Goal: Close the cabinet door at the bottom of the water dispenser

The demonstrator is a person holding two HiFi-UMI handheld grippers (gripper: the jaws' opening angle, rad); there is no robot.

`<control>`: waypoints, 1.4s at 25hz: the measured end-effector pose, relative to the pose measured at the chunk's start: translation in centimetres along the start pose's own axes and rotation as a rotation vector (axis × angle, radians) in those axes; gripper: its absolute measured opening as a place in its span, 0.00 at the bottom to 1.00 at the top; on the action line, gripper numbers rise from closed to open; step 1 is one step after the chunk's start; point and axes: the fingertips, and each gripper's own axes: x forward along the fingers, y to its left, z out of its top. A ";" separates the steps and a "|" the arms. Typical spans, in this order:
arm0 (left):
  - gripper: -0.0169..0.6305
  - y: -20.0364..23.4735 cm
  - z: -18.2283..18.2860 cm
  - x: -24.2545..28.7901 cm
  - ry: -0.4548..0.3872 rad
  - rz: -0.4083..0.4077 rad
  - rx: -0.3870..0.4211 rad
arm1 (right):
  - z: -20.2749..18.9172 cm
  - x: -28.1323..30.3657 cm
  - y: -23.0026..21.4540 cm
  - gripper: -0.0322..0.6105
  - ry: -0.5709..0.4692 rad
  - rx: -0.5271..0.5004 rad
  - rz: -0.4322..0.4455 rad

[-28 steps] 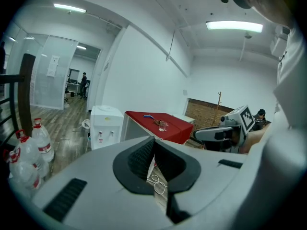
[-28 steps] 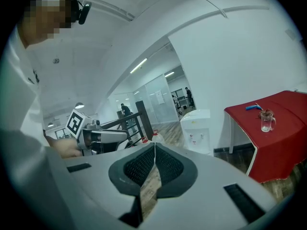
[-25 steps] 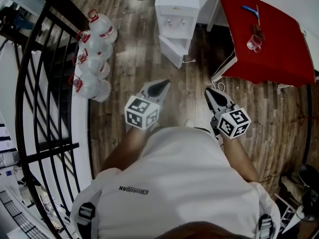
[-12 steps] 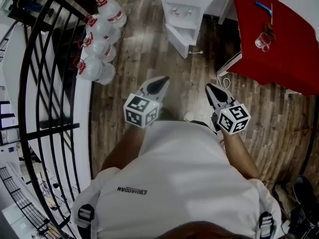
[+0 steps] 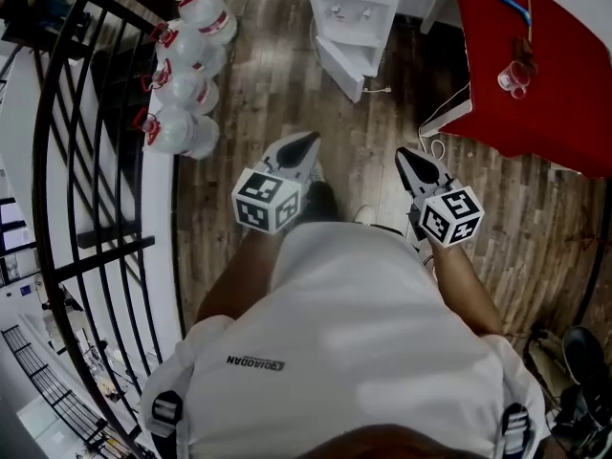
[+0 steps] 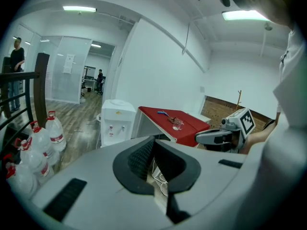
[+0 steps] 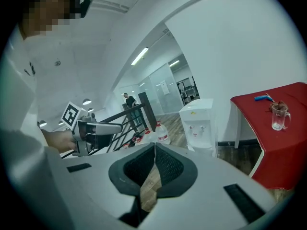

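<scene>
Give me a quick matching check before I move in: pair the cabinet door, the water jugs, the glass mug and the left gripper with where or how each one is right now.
Things:
1. cabinet door
2. water jugs
3. glass mug
4. left gripper

Places or states:
A. on the floor beside the black railing
B. jaws together, nothing between them
C. swung open at the base of the water dispenser
D. standing on the red table

Pairs: 1-C, 2-A, 3-D, 4-B.
</scene>
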 end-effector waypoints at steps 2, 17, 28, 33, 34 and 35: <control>0.02 1.7 0.5 1.1 0.004 -0.010 0.014 | 0.5 1.6 -0.5 0.09 0.018 -0.013 -0.015; 0.02 15.5 3.6 6.8 0.097 -0.127 0.105 | 4.2 15.7 -3.9 0.09 0.080 -0.002 -0.161; 0.02 21.2 0.5 9.6 0.193 -0.132 0.035 | 0.5 23.3 -8.0 0.09 0.173 0.078 -0.187; 0.02 22.6 -1.2 11.9 0.230 -0.098 0.033 | -2.6 26.8 -11.5 0.09 0.224 0.087 -0.201; 0.02 23.0 -1.6 12.5 0.243 -0.087 0.032 | -3.4 27.5 -12.5 0.09 0.238 0.086 -0.206; 0.02 23.3 -2.0 13.1 0.259 -0.078 0.029 | -4.4 28.2 -13.6 0.09 0.255 0.086 -0.212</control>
